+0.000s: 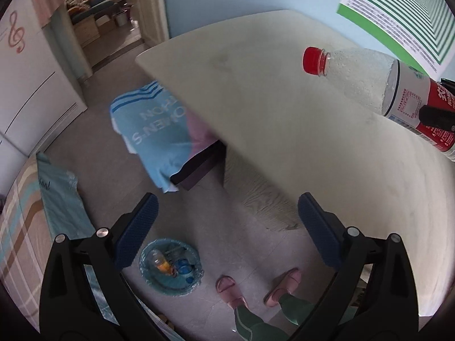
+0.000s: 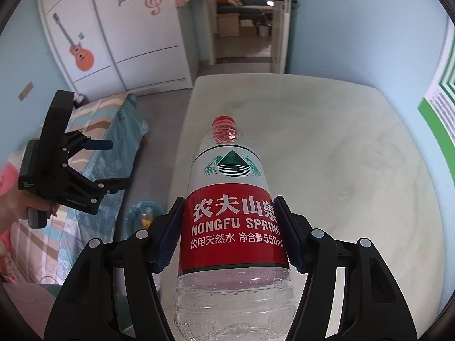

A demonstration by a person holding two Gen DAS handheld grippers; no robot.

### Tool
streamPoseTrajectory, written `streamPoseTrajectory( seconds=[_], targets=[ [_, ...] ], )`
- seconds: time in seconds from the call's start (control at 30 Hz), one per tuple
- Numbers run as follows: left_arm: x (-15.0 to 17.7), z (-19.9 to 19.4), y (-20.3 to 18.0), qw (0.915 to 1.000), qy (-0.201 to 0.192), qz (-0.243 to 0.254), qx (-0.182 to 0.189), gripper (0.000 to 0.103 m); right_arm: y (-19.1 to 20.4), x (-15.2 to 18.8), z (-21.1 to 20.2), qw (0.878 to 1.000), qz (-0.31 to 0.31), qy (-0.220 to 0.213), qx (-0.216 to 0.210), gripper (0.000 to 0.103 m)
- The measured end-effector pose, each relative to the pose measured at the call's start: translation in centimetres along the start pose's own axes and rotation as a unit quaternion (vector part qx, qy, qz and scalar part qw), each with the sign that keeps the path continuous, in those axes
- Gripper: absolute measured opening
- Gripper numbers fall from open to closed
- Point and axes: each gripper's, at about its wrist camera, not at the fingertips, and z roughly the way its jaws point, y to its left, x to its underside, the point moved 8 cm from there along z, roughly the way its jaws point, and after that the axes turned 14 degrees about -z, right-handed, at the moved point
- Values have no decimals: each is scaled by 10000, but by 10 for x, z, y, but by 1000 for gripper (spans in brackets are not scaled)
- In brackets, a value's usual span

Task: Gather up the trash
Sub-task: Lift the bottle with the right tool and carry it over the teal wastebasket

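An empty clear water bottle (image 2: 231,221) with a red cap and a red Nongfu Spring label is held above the beige table (image 2: 327,147). My right gripper (image 2: 231,234) is shut on its label, one blue pad on each side. In the left wrist view the same bottle (image 1: 366,82) shows at the upper right, lying nearly level in the air. My left gripper (image 1: 227,227) is open and holds nothing. It hangs over the floor beside the table. A bin lined with a blue bag (image 1: 170,267) stands on the floor below it, with bottles inside.
A person's feet in pink slippers (image 1: 256,287) stand next to the bin. A stool draped with a light blue shirt (image 1: 153,133) sits half under the table. A bed with a striped cover (image 2: 93,170) runs along the left. A white wardrobe (image 2: 119,28) and an open doorway lie beyond.
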Motion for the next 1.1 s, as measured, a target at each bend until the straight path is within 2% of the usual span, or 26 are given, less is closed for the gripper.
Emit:
streamPoseTrajectory(
  seconds=[0.17, 0.33, 0.53, 0.73, 0.8, 0.97, 1.1],
  targets=[
    [29, -7, 73, 9959, 49, -854, -284, 96, 67, -49, 38, 9964, -621, 52, -582, 63],
    [64, -8, 131, 9857, 151, -1606, -487, 96, 135, -88, 75, 9866, -1181, 146, -1121, 63],
    [116, 10, 190, 9709, 474, -2194, -837, 96, 215, -106, 132, 9696, -1660, 522, -1720, 63],
    [176, 47, 242, 9560, 933, -2641, -871, 96, 284, -87, 212, 9519, -1792, 1219, -2166, 63],
    [191, 65, 256, 9502, 1078, -2791, -874, 96, 305, -69, 234, 9470, -1748, 1447, -2274, 63],
    [211, 106, 283, 9451, 1194, -2886, -964, 96, 341, -37, 300, 9372, -1646, 1931, -2394, 63],
    [228, 147, 300, 9354, 1364, -3107, -994, 96, 353, -8, 357, 9342, -1302, 2349, -2347, 63]
  ],
)
